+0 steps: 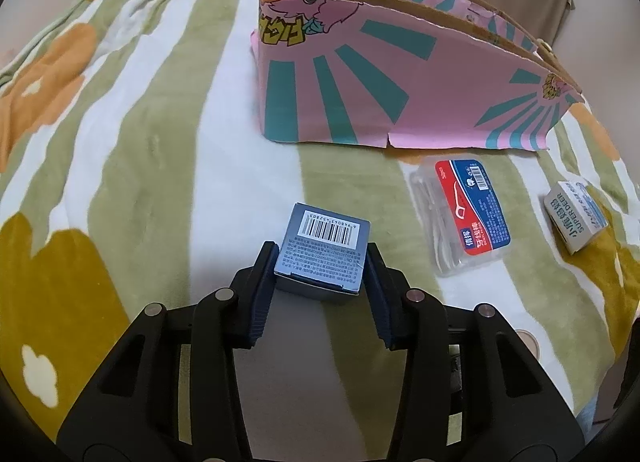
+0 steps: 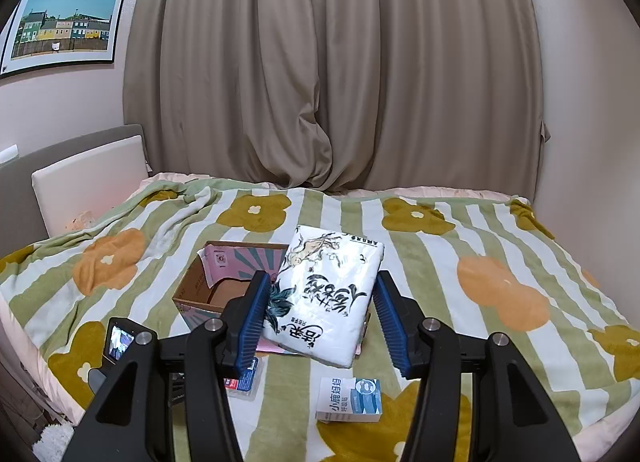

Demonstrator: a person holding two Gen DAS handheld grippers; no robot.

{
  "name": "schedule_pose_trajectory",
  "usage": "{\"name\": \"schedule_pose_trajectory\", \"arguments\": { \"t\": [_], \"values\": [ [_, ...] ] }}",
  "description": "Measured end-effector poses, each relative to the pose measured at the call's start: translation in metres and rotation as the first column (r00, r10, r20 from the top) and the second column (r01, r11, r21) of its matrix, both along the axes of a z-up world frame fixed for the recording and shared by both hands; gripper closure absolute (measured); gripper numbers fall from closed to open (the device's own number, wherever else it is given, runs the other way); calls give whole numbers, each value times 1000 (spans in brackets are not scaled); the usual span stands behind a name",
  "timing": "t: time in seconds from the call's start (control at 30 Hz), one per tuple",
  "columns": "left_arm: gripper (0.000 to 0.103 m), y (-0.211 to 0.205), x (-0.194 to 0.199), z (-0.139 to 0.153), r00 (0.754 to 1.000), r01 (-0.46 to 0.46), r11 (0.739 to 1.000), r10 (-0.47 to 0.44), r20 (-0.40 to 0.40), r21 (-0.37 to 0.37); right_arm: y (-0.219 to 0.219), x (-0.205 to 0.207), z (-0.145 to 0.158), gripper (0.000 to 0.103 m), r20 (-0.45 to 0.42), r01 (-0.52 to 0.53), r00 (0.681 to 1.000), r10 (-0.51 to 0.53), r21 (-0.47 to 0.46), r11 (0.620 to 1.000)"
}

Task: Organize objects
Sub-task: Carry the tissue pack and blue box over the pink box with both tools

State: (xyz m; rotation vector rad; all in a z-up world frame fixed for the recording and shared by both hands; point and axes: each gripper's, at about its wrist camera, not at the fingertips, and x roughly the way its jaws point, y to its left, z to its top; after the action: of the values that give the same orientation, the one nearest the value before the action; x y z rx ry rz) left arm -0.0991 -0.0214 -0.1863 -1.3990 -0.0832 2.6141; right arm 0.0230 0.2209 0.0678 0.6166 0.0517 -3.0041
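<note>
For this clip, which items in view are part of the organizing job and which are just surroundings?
Part of the job:
- blue barcode box, between the left gripper pads
- white tissue pack, held by the right gripper
- pink cardboard box
- floss pick case
- small white box

Surroundings:
- flowered blanket
- curtain
- framed picture

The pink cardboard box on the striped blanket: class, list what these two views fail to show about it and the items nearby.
- Pink cardboard box: left wrist view shows only its outer wall, so the inside is hidden.
- Same box, right wrist view: the white plastic tissue pack in the right gripper covers much of the opening.
- Clear floss-pick case: mostly behind a right gripper finger.
- Small blue barcoded box between the left gripper's fingers: its print is too small to read.
</note>
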Motion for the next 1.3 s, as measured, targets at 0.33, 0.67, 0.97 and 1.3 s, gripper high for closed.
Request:
{"name": "schedule_pose_trajectory", "arguments": {
  "t": [0.33, 0.67, 0.97, 1.3],
  "values": [
    [65, -2, 10, 31, 998, -6, 999, 8, -69, 32, 1, -1, -2, 54, 4, -3, 1000, 3, -3, 1000],
    [66, 5, 36, 123, 960, 27, 999, -14, -280, 42, 0, 1, -3, 54, 2, -8, 1000, 8, -8, 1000],
    [66, 14, 74, 205, 888, 33, 999, -17, -460, 28, -2, 5, 3, 54, -14, -18, 1000, 17, -10, 1000],
    [66, 16, 98, 254, 835, 30, 999, -8, -550, 32, -3, 4, 8, 54, -26, -25, 999, 25, -10, 1000]
  ]
}}
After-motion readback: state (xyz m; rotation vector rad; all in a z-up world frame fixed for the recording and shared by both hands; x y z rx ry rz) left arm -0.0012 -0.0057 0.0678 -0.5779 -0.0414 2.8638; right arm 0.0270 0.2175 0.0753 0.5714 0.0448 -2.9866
